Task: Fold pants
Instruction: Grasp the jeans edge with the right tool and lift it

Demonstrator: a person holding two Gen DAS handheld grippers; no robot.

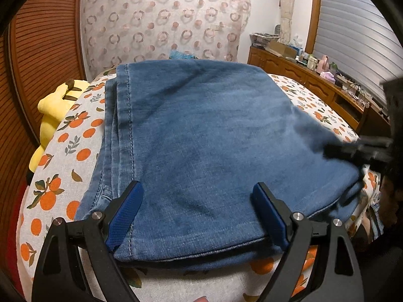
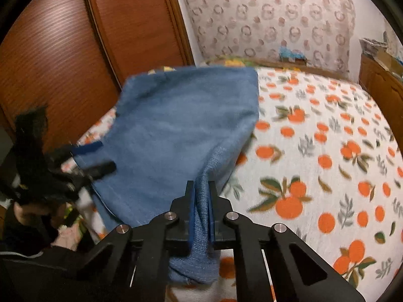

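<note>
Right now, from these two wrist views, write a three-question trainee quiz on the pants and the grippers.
1. True or false: the right gripper is shut on a bunch of the jeans.
2. How do the left gripper's jaws stand? A) pinching the hem B) wide open over the near edge of the jeans C) gripping the yellow plush toy
3. Fill in: the jeans lie on a bedspread printed with ____.

Key: 1 true; 2 B; 3 oranges
</note>
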